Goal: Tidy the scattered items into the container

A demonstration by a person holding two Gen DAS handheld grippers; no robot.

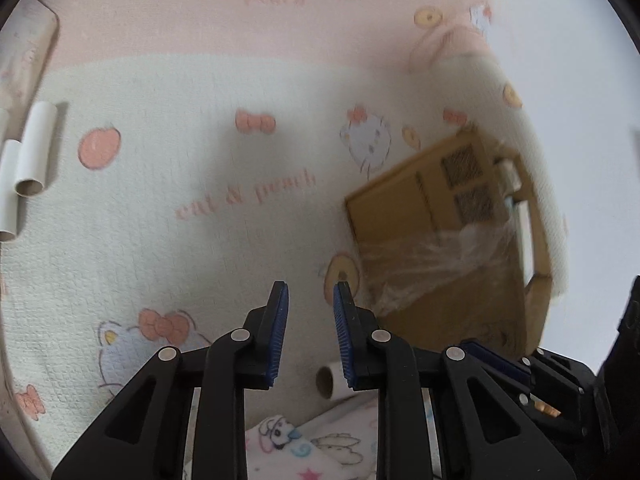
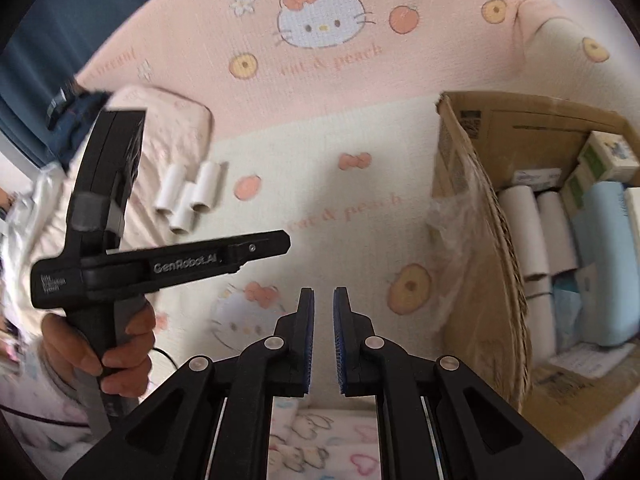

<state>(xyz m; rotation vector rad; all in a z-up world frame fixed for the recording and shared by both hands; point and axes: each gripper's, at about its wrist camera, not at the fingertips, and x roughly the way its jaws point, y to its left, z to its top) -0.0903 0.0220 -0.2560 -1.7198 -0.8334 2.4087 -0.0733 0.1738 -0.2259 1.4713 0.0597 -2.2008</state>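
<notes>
Three white paper rolls (image 2: 191,198) lie on the blanket (image 2: 312,184), well apart from the cardboard box (image 2: 476,216). Left gripper (image 1: 310,300) and right gripper (image 2: 323,304) hover with jaws parted, empty.

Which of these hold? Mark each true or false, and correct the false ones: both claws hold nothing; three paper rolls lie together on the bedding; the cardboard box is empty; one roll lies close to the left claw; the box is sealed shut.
1. Both the left claw and the right claw hold nothing. True.
2. Three paper rolls lie together on the bedding. True.
3. The cardboard box is empty. False: it already holds rolls and packets.
4. A single roll lies close to the left claw. True.
5. The box is sealed shut. False: its top is open.
</notes>
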